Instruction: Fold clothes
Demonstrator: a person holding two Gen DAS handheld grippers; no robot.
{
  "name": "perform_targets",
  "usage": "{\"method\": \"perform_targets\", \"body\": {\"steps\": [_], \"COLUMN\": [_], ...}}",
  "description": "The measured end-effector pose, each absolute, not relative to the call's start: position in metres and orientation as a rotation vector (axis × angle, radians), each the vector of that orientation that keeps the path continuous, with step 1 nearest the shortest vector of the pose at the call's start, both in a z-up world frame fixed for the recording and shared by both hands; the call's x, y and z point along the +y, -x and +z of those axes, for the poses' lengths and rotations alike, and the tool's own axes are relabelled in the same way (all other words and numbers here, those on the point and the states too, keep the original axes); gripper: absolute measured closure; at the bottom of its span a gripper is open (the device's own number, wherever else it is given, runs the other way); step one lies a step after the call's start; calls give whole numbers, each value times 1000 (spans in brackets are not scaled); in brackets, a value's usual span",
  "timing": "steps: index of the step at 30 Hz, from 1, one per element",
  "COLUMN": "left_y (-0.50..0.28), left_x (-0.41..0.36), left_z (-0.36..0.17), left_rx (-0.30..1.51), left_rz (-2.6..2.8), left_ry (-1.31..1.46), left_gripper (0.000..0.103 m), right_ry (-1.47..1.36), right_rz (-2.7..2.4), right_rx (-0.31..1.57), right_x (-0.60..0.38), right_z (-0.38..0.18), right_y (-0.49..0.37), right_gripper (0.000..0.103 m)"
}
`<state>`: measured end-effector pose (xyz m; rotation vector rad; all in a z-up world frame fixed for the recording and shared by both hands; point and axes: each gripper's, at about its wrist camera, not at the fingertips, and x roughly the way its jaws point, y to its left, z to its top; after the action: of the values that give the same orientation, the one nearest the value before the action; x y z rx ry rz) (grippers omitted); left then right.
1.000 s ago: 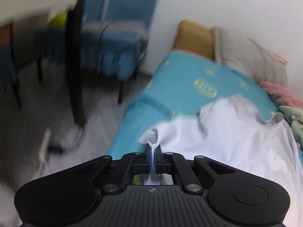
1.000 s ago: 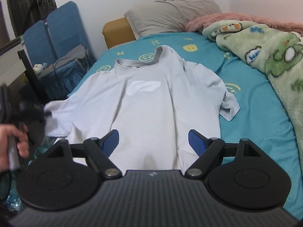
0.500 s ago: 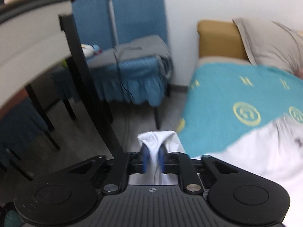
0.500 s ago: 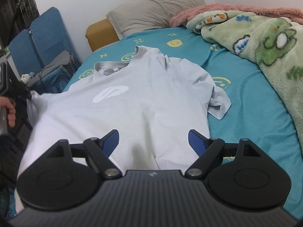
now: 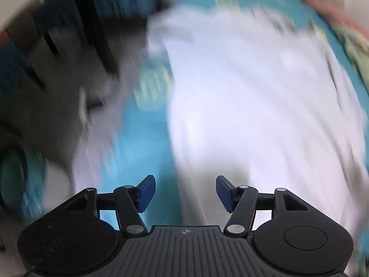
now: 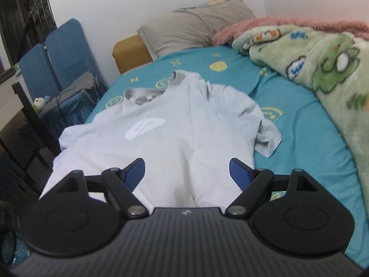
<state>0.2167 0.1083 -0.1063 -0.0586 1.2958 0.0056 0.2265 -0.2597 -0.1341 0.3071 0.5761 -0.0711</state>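
Observation:
A pale grey-white T-shirt (image 6: 175,138) with a white chest logo lies face up on the teal bed sheet (image 6: 306,143), collar toward the pillow. Its right sleeve (image 6: 267,138) is crumpled; its left side hangs over the bed's edge. My right gripper (image 6: 186,173) hovers open above the shirt's lower part, nothing between its blue pads. The left wrist view is badly blurred: my left gripper (image 5: 184,192) is open and empty, above the shirt's (image 5: 253,92) left edge where it meets the sheet (image 5: 147,124).
A green cartoon blanket (image 6: 322,73) and a pink fleece (image 6: 276,23) fill the bed's right side. A grey pillow (image 6: 196,30) lies at the head. Blue chairs (image 6: 57,60) and a dark table leg (image 6: 30,115) stand left of the bed.
My left gripper was shut on the shirt's left sleeve, pulling it out sideways; now it is open, has let go and swung back over the shirt. The right gripper stayed open.

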Motion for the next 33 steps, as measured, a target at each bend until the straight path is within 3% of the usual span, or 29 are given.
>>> {"method": "perform_targets", "body": {"steps": [7, 8, 10, 11, 13, 25, 26, 30, 32, 33], "left_y": [-153, -149, -140, -136, -128, -83, -83, -86, -86, -85], "left_x": [66, 67, 69, 70, 72, 84, 80, 69, 67, 67], "left_z": [-119, -113, -101, -95, -84, -64, -63, -57, -58, -60], "left_rx": [1365, 1356, 1338, 1330, 1312, 1403, 1392, 1357, 1364, 1374], "left_rz": [-55, -60, -70, -75, -85, 40, 34, 7, 7, 17], "left_ry": [-12, -10, -7, -5, -2, -116, -113, -116, -108, -97], "left_gripper": [46, 51, 92, 98, 101, 98, 96, 67, 64, 58], "right_ry": [-275, -285, -303, -308, -298, -269, -270, -277, -280, -283], "right_rz": [-147, -148, -151, -152, -156, -139, -138, -132, -130, -130], "right_rx": [545, 545, 546, 543, 537, 538, 538, 532, 529, 529], "right_x": [-263, -265, -267, -268, -267, -261, -260, -261, -261, -261], "right_z": [-115, -113, -109, -107, -104, -104, -104, -102, -102, -102], "right_y": [-194, -188, -177, -173, -168, -171, -170, -168, -169, -169], "right_gripper": [21, 21, 21, 21, 21, 21, 21, 21, 21, 21]}}
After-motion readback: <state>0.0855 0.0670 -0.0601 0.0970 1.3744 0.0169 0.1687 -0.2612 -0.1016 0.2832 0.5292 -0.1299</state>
